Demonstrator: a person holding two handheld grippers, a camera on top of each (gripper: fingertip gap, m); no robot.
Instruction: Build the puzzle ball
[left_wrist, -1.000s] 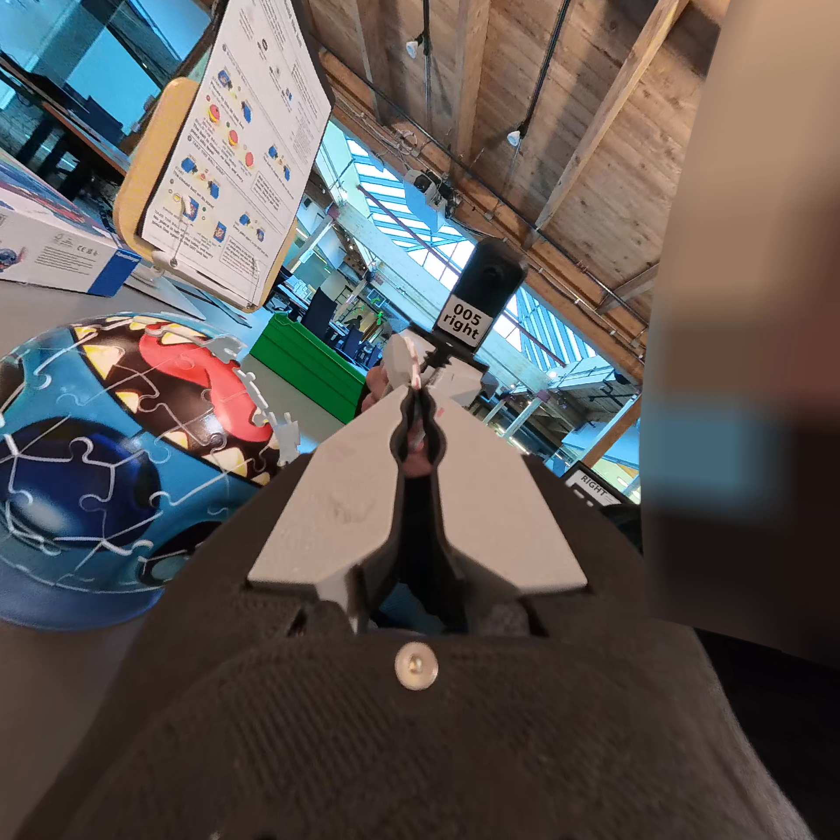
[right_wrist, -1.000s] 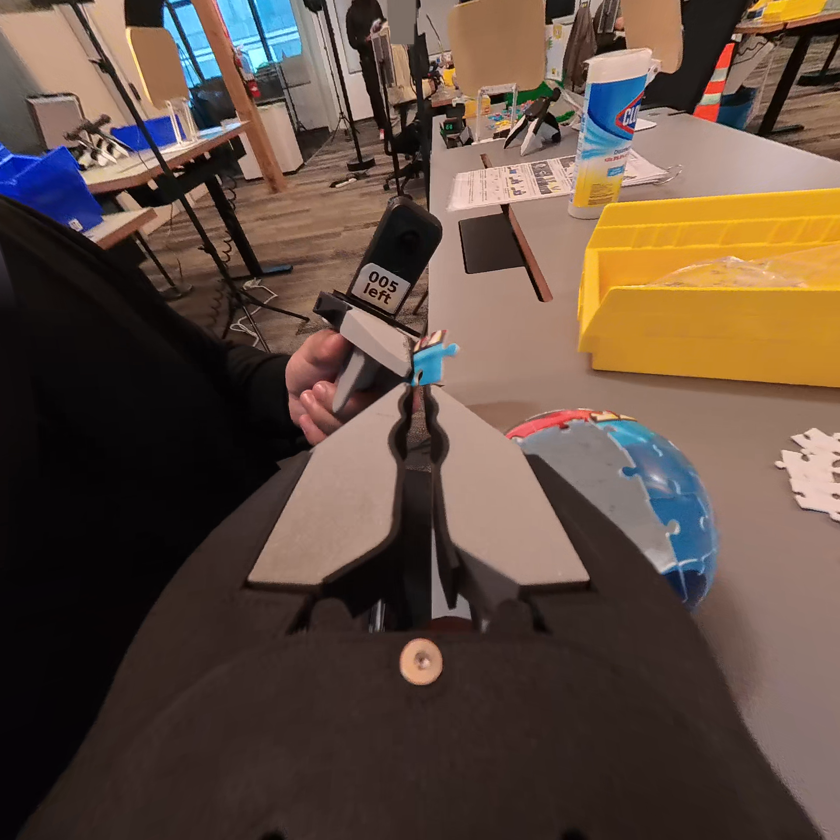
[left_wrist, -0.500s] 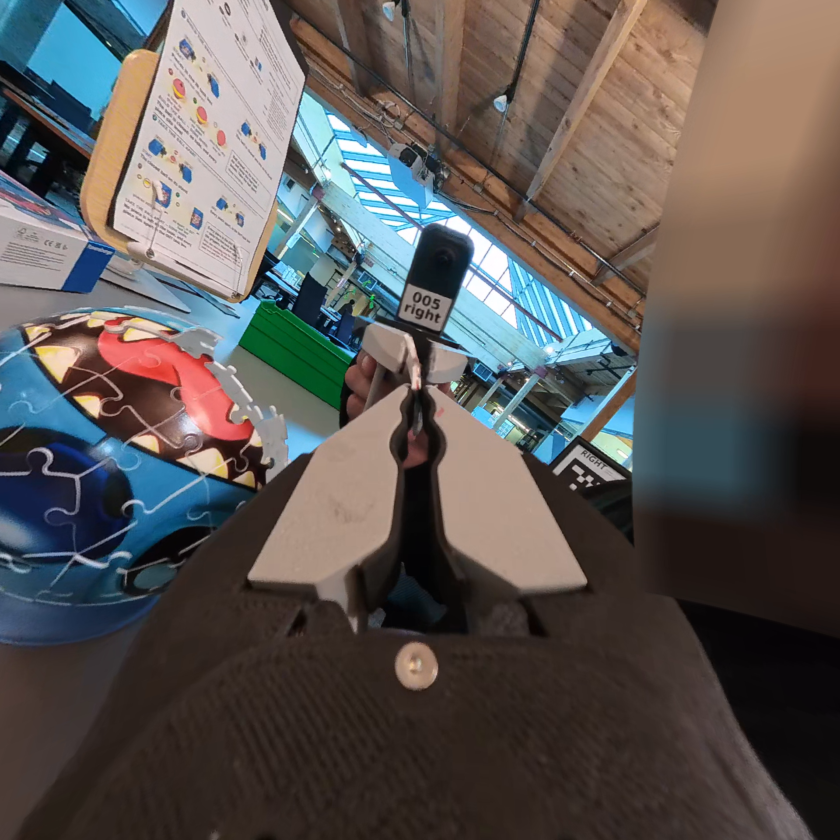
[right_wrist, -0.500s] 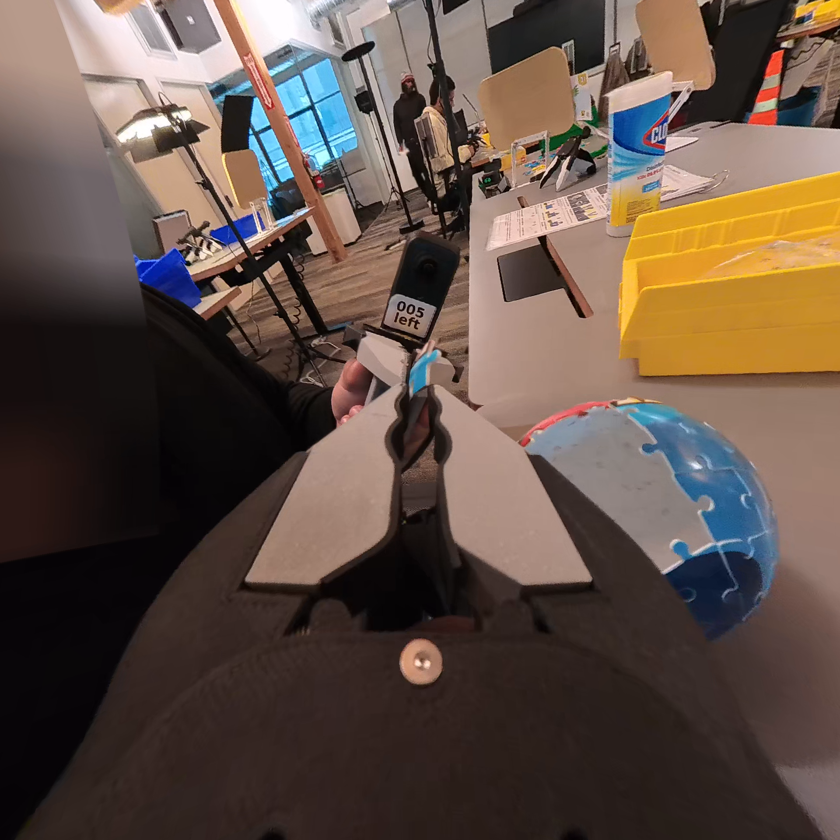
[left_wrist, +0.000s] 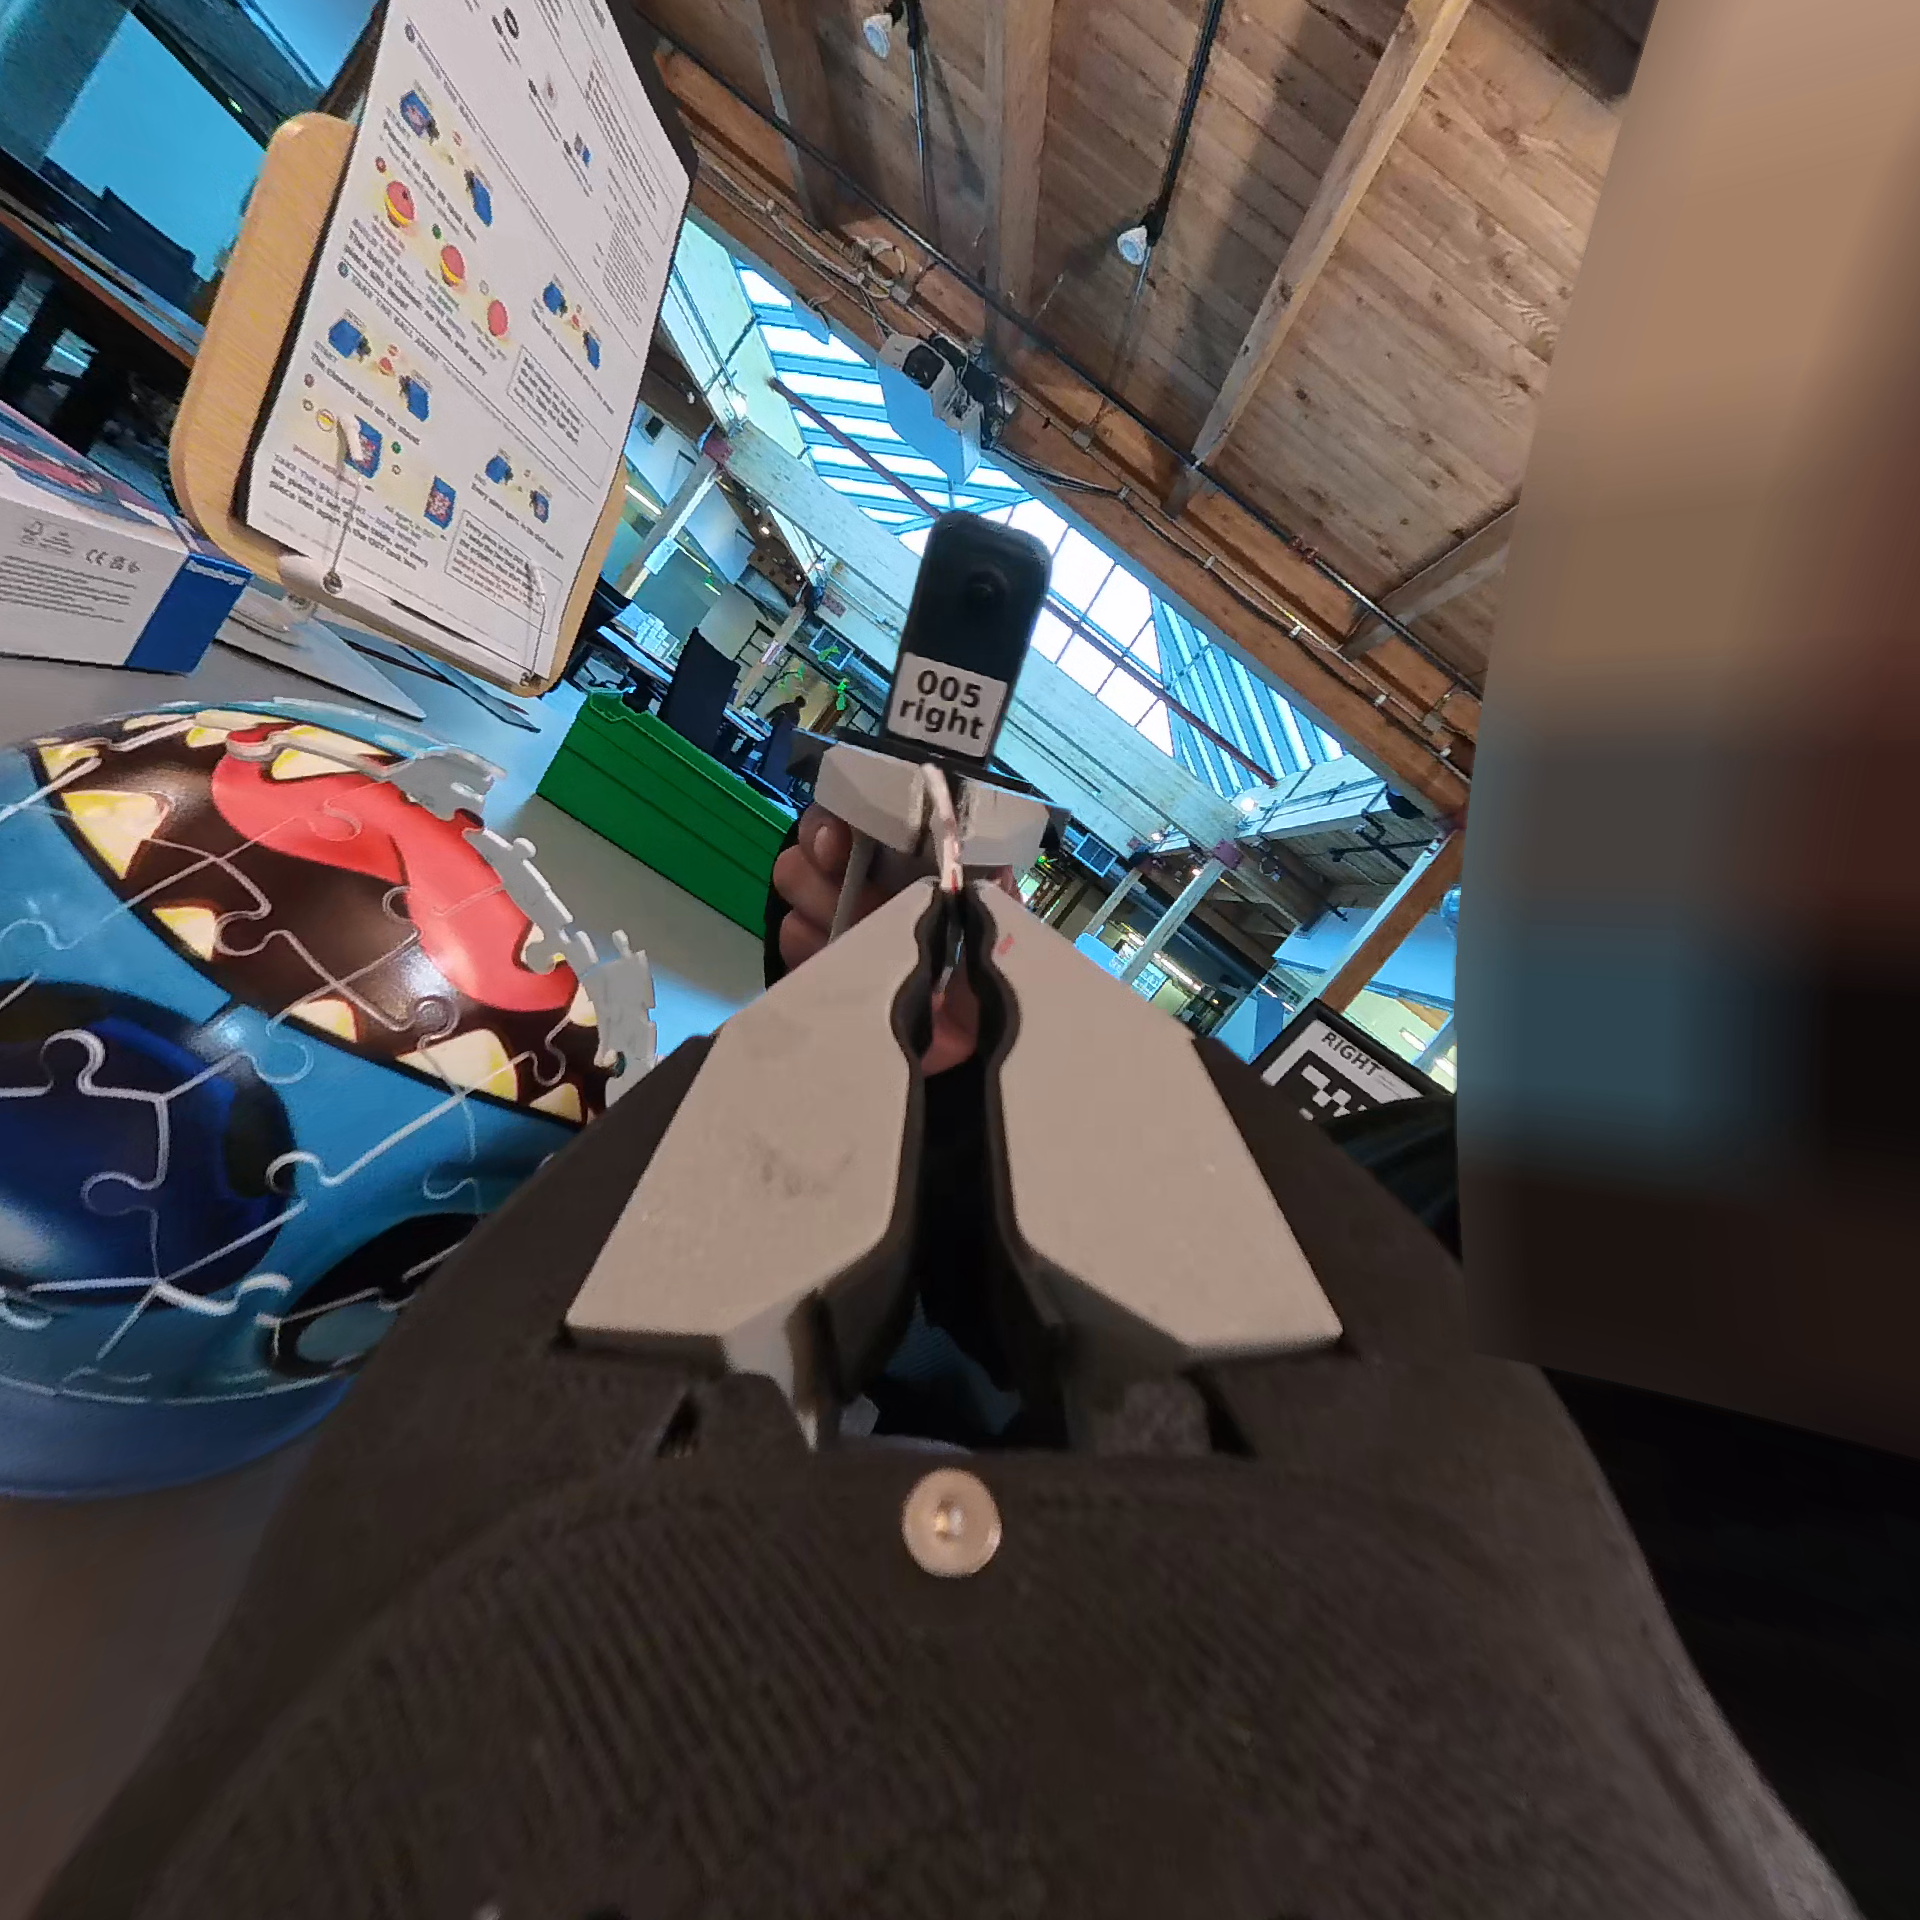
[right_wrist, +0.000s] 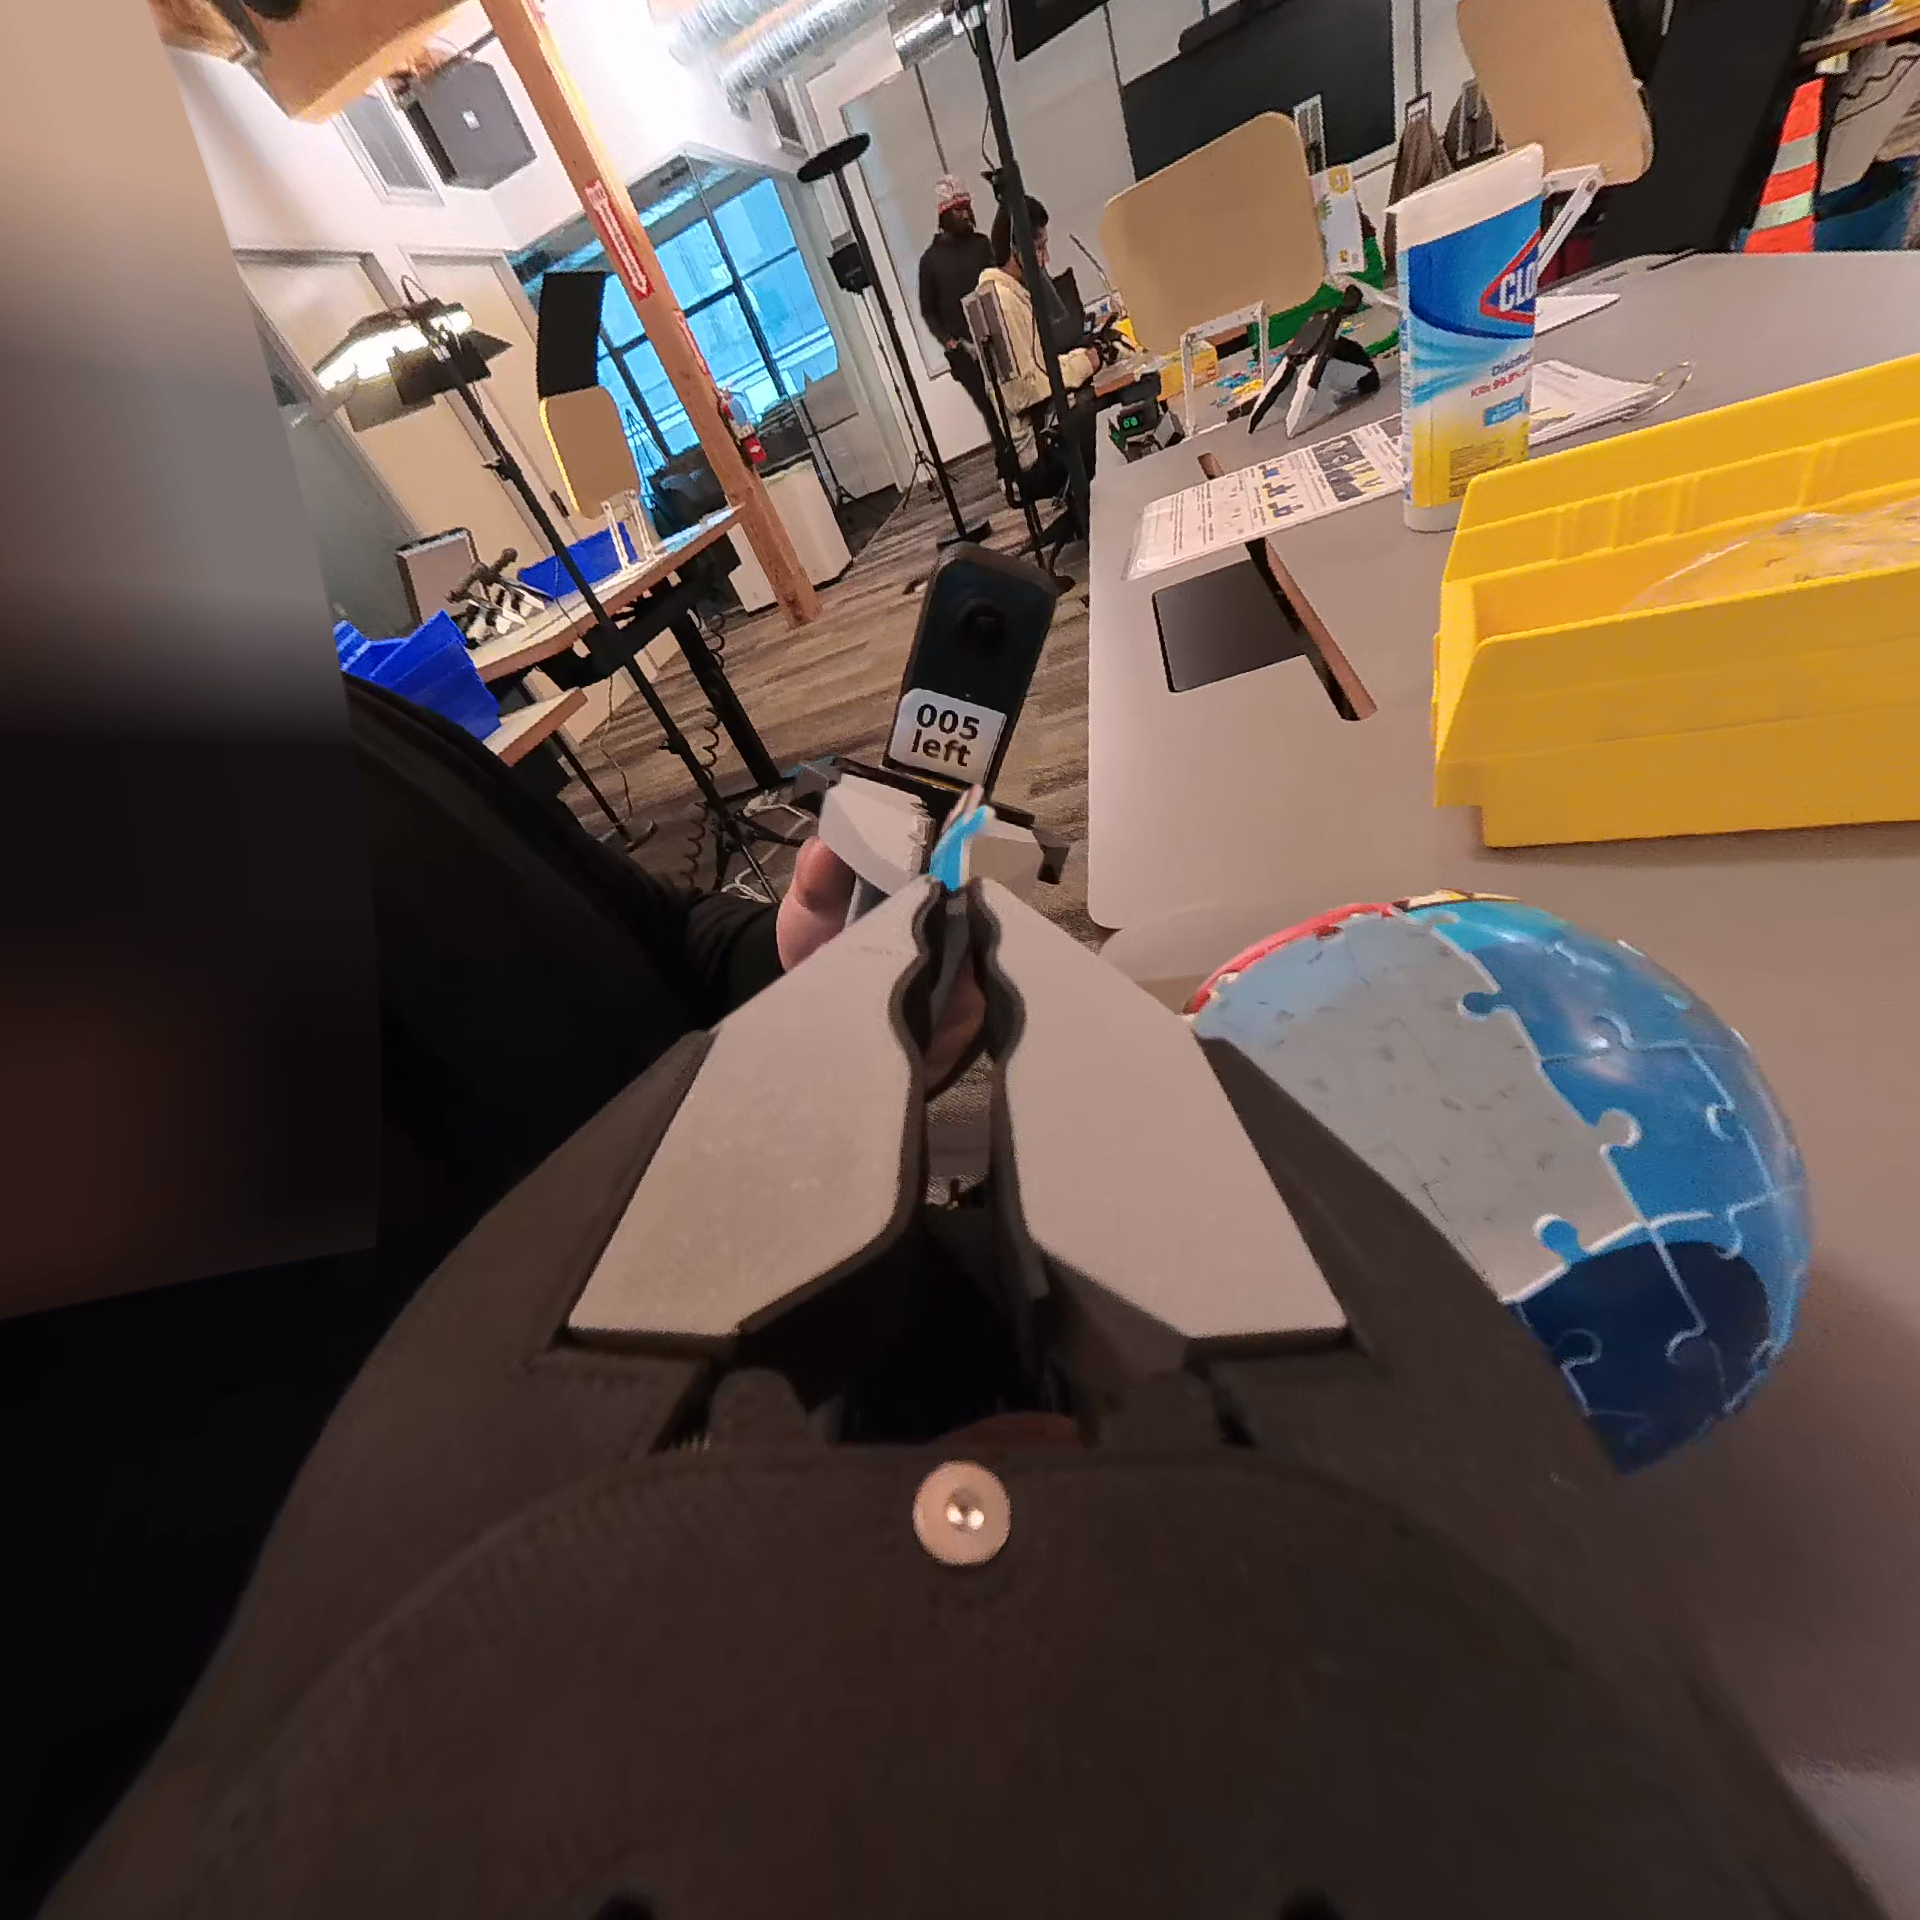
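The partly built puzzle ball sits on the grey table, blue with a red mouth and yellow teeth in the left wrist view (left_wrist: 260, 1039), and blue with a grey patch in the right wrist view (right_wrist: 1558, 1143). My two grippers face each other tip to tip beside the ball. A small puzzle piece stands edge-on between them, white and red in the left wrist view (left_wrist: 940, 831) and blue in the right wrist view (right_wrist: 958, 842). My left gripper (left_wrist: 951, 914) and my right gripper (right_wrist: 951, 904) both look shut on this piece.
An instruction sheet on a wooden stand (left_wrist: 457, 312), a white and blue box (left_wrist: 94, 561) and a green bin (left_wrist: 665, 810) stand behind the ball. A yellow bin (right_wrist: 1683, 644) and a wipes canister (right_wrist: 1465, 332) stand on the table (right_wrist: 1766, 862) to the right. The tips of both grippers are at nearly the same place.
The two grippers have come together tip to tip. The piece has turned from flat-on to edge-on between them. The ball now looks closer in both views.
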